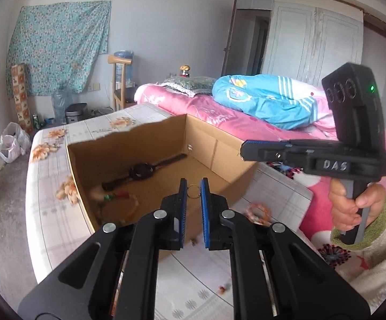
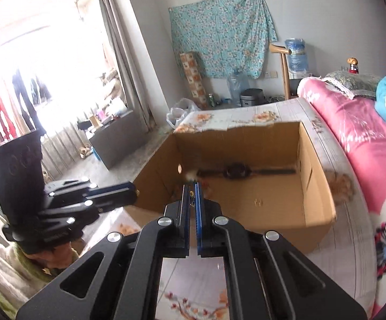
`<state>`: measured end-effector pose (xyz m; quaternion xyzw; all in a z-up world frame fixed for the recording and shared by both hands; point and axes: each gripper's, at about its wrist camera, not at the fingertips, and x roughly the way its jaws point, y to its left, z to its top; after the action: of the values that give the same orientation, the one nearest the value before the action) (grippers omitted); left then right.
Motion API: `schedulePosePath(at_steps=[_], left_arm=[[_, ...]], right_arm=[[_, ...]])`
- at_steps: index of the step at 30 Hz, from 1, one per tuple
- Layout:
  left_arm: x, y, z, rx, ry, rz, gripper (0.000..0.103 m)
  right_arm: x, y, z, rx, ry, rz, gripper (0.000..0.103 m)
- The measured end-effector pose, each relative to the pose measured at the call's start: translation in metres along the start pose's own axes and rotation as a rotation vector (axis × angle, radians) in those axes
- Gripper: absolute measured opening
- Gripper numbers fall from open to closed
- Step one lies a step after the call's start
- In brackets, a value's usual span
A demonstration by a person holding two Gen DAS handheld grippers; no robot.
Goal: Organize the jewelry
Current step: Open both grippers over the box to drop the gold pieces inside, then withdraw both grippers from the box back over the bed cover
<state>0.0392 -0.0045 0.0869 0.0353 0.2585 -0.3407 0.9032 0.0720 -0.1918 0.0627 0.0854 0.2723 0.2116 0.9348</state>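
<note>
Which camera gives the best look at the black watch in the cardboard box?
The left wrist view: the black watch lies sharp and unobstructed on the floor of the cardboard box, its strap stretched out. In the right wrist view it is smaller and blurrier, with one strap end behind something pale and blurred.

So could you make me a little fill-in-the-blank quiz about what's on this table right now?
1. The open brown box is made of ____.
2. Lying on the box floor is a black wrist____.
3. The left hand-held gripper pinches a small metal ____.
4. The bed beside the table has a ____ cover.

Missing words: cardboard; watch; ring; pink
</note>
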Motion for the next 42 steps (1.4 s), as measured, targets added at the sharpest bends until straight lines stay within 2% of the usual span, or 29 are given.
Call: schedulePosePath(at_steps=[5, 10, 13, 15, 17, 19, 24, 27, 32, 36, 37, 39, 42], left_arm=[[0.049, 0.027, 0.019, -0.049, 0.127, 0.035, 0.009], [0.089, 0.057, 0.017, -0.142, 0.258, 0.012, 0.009], [0.097, 0.064, 0.012, -0.182, 0.287, 0.014, 0.011], [0.096, 0.067, 0.010, -0.200, 0.278, 0.013, 0.018], [0.093, 0.067, 0.009, -0.207, 0.259, 0.019, 0.028], [0.087, 0.067, 0.008, -0.205, 0.240, 0.029, 0.032], [0.068, 0.063, 0.012, -0.196, 0.194, 0.040, 0.039], [0.049, 0.059, 0.015, -0.176, 0.145, 0.048, 0.047], [0.012, 0.048, 0.014, -0.136, 0.061, 0.045, 0.067], [-0.017, 0.040, 0.004, -0.105, 0.022, 0.029, 0.079], [-0.023, 0.039, 0.001, -0.097, 0.016, 0.022, 0.083], [-0.033, 0.036, -0.011, -0.071, 0.018, -0.001, 0.084], [-0.038, 0.031, -0.028, -0.045, 0.044, -0.023, 0.087]], right_arm=[[0.044, -0.017, 0.030, 0.036, 0.097, -0.004, 0.004], [0.087, -0.032, 0.050, 0.066, 0.183, -0.044, 0.004], [0.111, -0.042, 0.058, 0.089, 0.230, -0.059, 0.005], [0.118, -0.045, 0.060, 0.087, 0.236, -0.065, 0.007], [0.118, -0.048, 0.060, 0.102, 0.226, -0.059, 0.022], [0.113, -0.048, 0.058, 0.106, 0.204, -0.057, 0.027], [0.090, -0.052, 0.060, 0.132, 0.154, -0.052, 0.030], [0.061, -0.050, 0.059, 0.136, 0.096, -0.063, 0.037], [-0.006, -0.035, 0.048, 0.098, -0.031, -0.121, 0.062], [-0.050, -0.018, 0.028, 0.054, -0.093, -0.173, 0.075], [-0.059, -0.013, 0.022, 0.047, -0.099, -0.192, 0.078], [-0.070, -0.008, 0.010, 0.050, -0.091, -0.207, 0.082], [-0.075, -0.004, -0.002, 0.062, -0.041, -0.248, 0.086]])
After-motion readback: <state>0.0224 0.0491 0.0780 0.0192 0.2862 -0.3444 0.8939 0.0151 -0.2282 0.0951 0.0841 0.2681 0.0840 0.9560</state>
